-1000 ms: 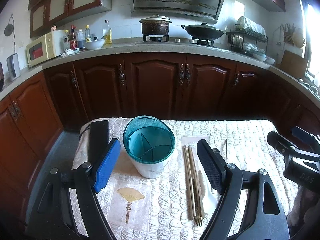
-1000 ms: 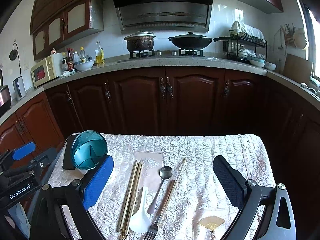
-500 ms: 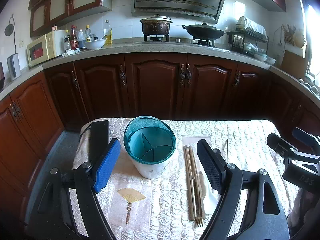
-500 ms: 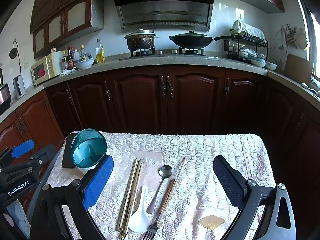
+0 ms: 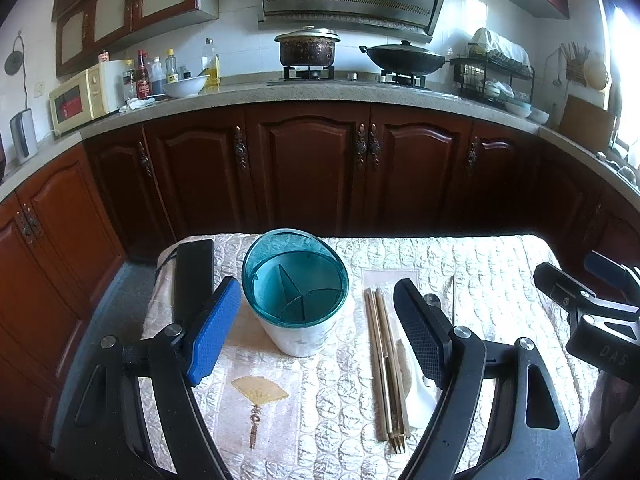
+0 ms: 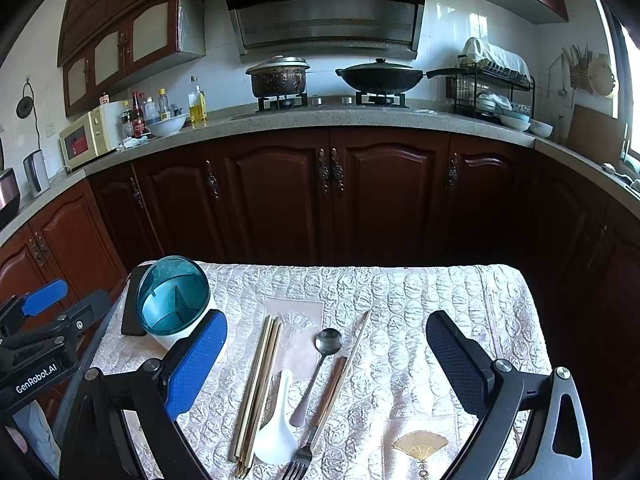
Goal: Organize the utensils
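A white utensil holder with a teal divided rim (image 5: 295, 292) stands on the quilted tablecloth (image 5: 488, 280), empty; it also shows at the left of the right wrist view (image 6: 173, 300). To its right lie a bundle of chopsticks (image 6: 259, 380), a white ceramic spoon (image 6: 277, 428), a metal spoon (image 6: 320, 364), a fork (image 6: 308, 452) and a single chopstick (image 6: 352, 352). My left gripper (image 5: 316, 336) is open and empty, its fingers either side of the holder. My right gripper (image 6: 328, 364) is open and empty above the utensils.
A black flat device (image 5: 194, 276) lies left of the holder. Dark wooden cabinets (image 6: 328, 196) stand beyond the table's far edge. The counter holds a pot (image 6: 278, 78), a wok (image 6: 380, 76), a microwave (image 6: 90, 134) and a dish rack (image 6: 492, 80).
Both views have shifted only slightly; the utensils and holder lie where they were. Both grippers stay open.
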A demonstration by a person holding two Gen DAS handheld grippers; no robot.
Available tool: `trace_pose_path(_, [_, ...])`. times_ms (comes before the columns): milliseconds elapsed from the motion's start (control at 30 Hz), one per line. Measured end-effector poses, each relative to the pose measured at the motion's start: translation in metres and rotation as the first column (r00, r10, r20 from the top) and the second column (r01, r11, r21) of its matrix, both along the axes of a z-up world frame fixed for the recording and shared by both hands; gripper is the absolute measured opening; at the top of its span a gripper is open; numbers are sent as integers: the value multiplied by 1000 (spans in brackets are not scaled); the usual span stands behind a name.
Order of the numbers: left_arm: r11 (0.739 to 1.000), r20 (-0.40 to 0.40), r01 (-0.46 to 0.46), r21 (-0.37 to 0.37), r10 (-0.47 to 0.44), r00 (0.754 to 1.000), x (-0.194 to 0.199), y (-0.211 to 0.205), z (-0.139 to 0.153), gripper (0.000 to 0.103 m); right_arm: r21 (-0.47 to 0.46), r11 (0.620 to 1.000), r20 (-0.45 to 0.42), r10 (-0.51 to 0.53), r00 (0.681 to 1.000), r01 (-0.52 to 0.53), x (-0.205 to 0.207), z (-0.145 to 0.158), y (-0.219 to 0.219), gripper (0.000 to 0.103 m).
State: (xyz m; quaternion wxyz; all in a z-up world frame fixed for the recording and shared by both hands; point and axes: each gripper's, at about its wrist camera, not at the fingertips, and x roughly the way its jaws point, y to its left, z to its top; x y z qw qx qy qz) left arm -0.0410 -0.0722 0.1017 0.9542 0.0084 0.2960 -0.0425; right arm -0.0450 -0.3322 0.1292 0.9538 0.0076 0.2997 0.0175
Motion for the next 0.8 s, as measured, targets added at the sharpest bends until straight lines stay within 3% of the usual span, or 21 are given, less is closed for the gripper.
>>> trace_pose_path(533, [1000, -46, 17, 5, -16, 999, 11, -5, -18, 79, -5, 1000, -47, -8, 999, 8, 13, -14, -10, 99])
trace_pose_path(800, [998, -132, 57, -25, -60, 989, 25, -5, -48, 79, 20, 1000, -139, 0, 990, 3, 31, -50, -26, 99])
